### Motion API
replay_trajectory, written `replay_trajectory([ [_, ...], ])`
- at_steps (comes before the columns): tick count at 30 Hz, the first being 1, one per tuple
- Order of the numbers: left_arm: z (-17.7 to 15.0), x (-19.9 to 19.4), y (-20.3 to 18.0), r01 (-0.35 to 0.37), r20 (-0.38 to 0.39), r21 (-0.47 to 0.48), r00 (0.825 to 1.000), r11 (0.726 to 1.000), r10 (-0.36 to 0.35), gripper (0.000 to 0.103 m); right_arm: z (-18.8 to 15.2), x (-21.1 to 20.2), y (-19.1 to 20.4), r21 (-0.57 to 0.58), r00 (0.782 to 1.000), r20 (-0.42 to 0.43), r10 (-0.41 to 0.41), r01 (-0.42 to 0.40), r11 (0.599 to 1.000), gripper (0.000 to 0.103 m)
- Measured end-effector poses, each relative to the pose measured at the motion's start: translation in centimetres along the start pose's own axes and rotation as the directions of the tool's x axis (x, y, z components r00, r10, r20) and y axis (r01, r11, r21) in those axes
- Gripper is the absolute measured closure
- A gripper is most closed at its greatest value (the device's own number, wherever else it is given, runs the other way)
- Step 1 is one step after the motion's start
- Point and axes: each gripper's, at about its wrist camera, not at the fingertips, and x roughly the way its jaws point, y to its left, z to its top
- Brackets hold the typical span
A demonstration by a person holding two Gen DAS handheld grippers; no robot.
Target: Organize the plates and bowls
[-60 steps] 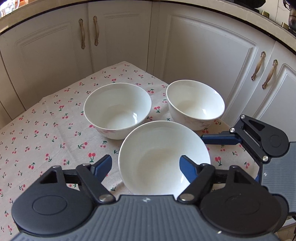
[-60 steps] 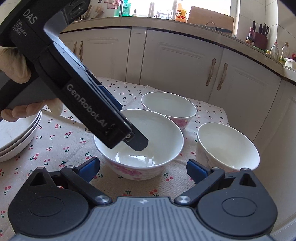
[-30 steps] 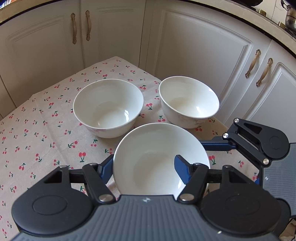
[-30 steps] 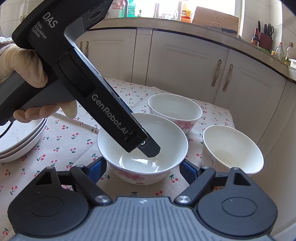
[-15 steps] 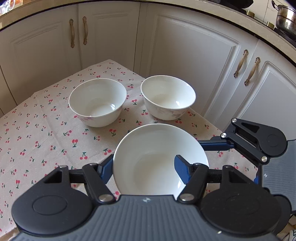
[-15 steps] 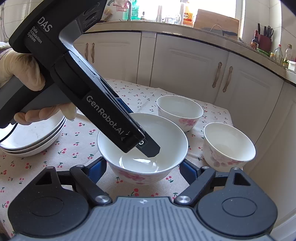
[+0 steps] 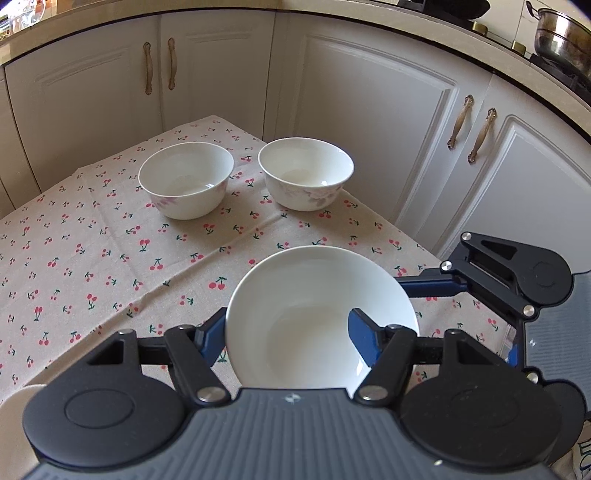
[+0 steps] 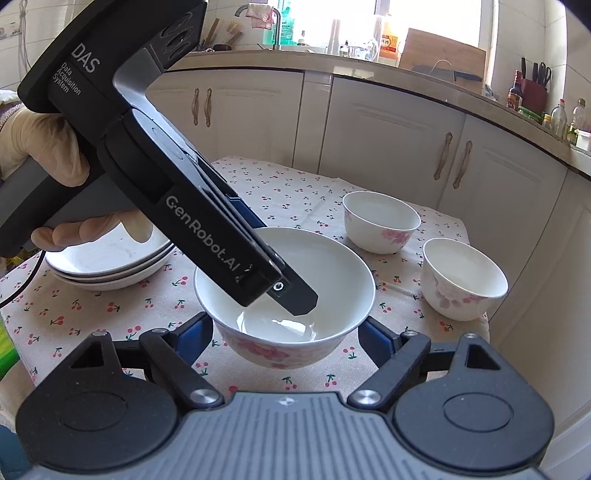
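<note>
A white bowl with pink flowers (image 7: 317, 314) (image 8: 291, 291) is held in the air above the cherry-print tablecloth (image 7: 92, 251). My left gripper (image 7: 288, 334) is shut on its rim, one finger inside (image 8: 295, 295) and one outside. My right gripper (image 8: 286, 336) has its jaws close around the bowl's outer wall, gripping it from the sides. Two more white bowls (image 7: 186, 179) (image 7: 306, 172) stand on the table farther off; they also show in the right wrist view (image 8: 380, 225) (image 8: 463, 277). A stack of white plates (image 8: 110, 262) sits at the left.
White cabinet doors (image 7: 369, 110) close in behind the table. The table's right edge (image 8: 476, 332) lies just beyond the nearest standing bowl. A kitchen counter with bottles (image 8: 369, 44) runs along the back. A pot (image 7: 561, 33) stands on the counter.
Both grippers have lifted the held bowl up and drawn it back from the two standing bowls, which now look smaller and farther away. The plate stack has come into fuller view.
</note>
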Motion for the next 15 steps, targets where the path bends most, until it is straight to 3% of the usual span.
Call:
replay_trajectory([
  [15,-3.4,-0.4,-2.4,0.026,-0.008,-0.004,1.000,1.000,-0.026,0.035,-2.6,-2.2,1.9,0.012,0.999,-0.033,0.012,-0.011,1.000,0.014],
])
